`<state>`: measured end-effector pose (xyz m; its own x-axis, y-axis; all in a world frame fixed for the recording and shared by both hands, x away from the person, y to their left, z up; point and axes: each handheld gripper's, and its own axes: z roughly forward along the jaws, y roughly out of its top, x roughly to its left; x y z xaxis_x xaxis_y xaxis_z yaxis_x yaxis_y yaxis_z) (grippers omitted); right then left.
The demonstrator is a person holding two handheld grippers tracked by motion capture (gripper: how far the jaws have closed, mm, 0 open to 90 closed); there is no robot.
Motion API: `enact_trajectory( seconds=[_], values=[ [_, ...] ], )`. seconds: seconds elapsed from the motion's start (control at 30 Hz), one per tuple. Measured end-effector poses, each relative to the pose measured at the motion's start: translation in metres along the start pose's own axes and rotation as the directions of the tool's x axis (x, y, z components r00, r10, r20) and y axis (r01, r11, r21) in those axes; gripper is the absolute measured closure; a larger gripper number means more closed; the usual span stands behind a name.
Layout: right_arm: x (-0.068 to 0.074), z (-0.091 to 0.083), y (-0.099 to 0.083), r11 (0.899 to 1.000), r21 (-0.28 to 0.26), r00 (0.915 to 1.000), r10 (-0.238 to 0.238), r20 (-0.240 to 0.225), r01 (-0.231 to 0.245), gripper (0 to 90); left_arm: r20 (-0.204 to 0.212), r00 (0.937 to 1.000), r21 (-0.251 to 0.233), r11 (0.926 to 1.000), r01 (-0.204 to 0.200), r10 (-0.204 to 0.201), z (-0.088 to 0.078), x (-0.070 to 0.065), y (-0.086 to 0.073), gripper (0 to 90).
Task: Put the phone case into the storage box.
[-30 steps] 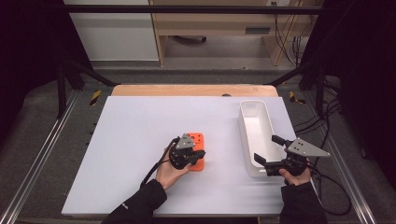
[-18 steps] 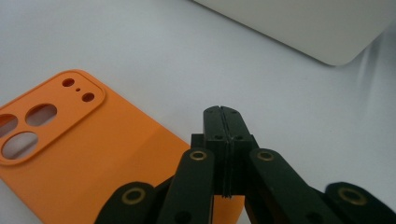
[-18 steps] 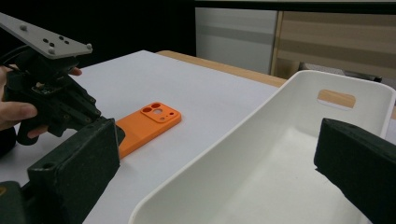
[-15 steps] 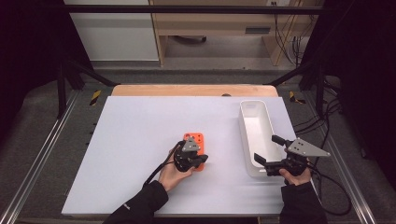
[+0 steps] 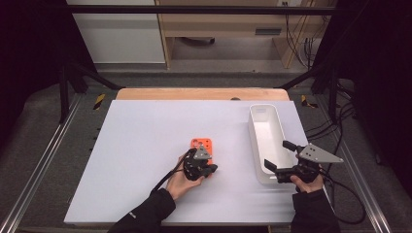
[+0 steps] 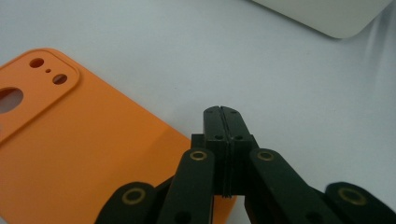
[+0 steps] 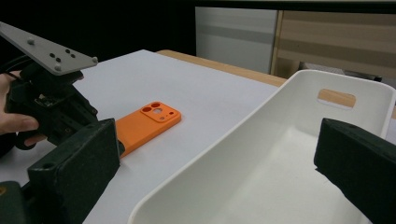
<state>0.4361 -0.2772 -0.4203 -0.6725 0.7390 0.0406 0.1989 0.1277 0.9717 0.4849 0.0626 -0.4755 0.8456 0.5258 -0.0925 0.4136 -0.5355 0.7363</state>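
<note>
I have the orange phone case lying flat near the middle of the white table, back side up. Its long axis runs away from me — camera cutouts at the far end, near end under my left gripper. That gripper's jaws are pressed fully together with nothing between them, tips just over the case's near corner; I cannot tell whether they touch it. My right gripper stands wide open, jaws straddling the near end of the white bin — well apart from the case.
</note>
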Motion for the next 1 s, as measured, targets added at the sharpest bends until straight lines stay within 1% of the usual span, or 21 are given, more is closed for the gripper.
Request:
enact_trajectory(
  seconds=[0.37,0.47,0.63,0.7,0.8,1.0],
  values=[
    [0.0,0.0,0.0,1.0,0.003,1.0,0.0,0.0,0.0,0.6,-0.007,0.9998,0.024,0.9995,-0.019,0.019,-0.003,-0.001,0.001,90.0],
    [0.0,0.0,0.0,1.0,0.004,1.0,0.0,0.001,0.0,0.6,-0.014,0.9994,0.042,0.9986,-0.032,0.032,-0.005,-0.002,0.002,90.0],
    [0.0,0.0,0.0,1.0,0.005,1.0,0.0,0.001,0.0,0.6,-0.019,0.9994,0.061,0.9977,-0.029,0.03,-0.007,-0.002,0.002,90.0],
    [0.0,0.0,0.0,1.0,0.002,1.0,-0.003,0.0,0.003,0.6,-0.022,0.999,0.068,0.997,-0.038,0.039,-0.008,-0.002,0.002,90.0],
    [0.0,-0.001,0.0,1.0,0.001,1.0,-0.002,0.001,0.002,0.6,-0.026,0.9985,0.07,0.9965,-0.047,0.049,-0.009,-0.003,0.001,90.0],
    [0.0,-0.001,0.0,1.0,0.002,1.0,-0.002,-0.001,0.002,0.6,-0.028,0.9982,0.07,0.9962,-0.052,0.054,-0.011,-0.003,-0.001,90.0]
  ],
)
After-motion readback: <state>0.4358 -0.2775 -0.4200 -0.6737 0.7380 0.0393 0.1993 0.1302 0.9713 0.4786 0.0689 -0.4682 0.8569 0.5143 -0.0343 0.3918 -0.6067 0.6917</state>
